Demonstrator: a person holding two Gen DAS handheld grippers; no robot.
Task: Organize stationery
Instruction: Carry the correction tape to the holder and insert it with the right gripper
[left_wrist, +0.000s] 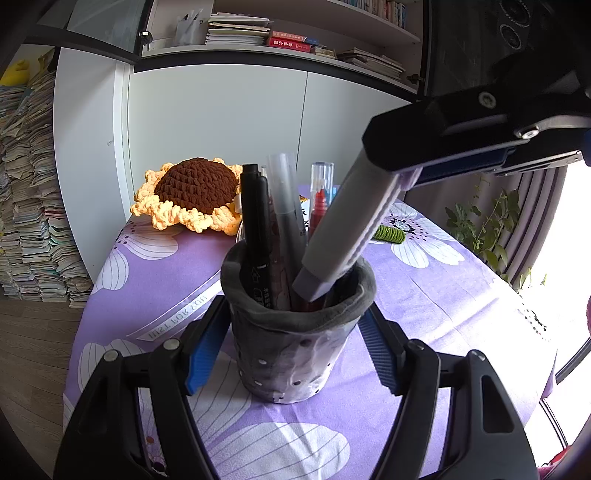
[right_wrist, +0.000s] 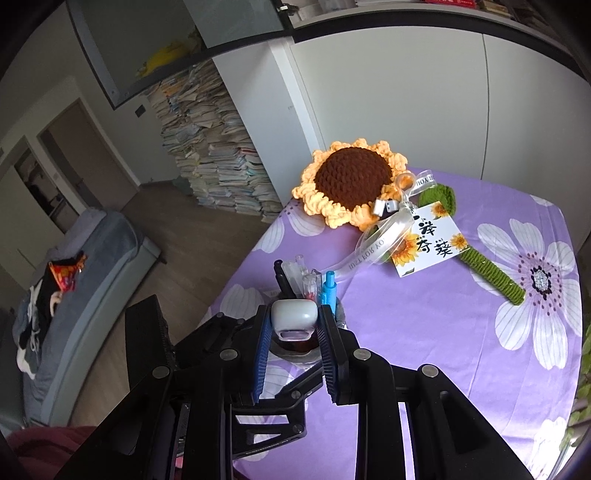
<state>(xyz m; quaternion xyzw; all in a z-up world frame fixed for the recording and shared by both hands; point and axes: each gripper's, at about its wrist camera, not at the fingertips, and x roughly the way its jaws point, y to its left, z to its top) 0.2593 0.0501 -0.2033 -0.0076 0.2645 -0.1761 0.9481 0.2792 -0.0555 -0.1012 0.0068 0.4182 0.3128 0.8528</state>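
Left gripper (left_wrist: 295, 354) fingers closed round the grey pen holder (left_wrist: 295, 347) on the counter (left_wrist: 443, 295), bracing it; right gripper (right_wrist: 293, 332) pinches a grey eraser pen (left_wrist: 351, 225), tip entering the holder's mouth.

Matt grey felt-like cloth is seen on the pen holder (left_wrist: 295, 332); smooth plastic on the grey marker (left_wrist: 351, 229); printed cloth on the tablecloth (right_wrist: 424, 314); chunky yarn on the sunflower (right_wrist: 351, 181).

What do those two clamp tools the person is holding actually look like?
Both match: the left gripper and right gripper have matte black angular frames with cut-out openings, round silver screw heads at the joints, and ribbed blue pads lining the fingers. No cables or sleeves show.
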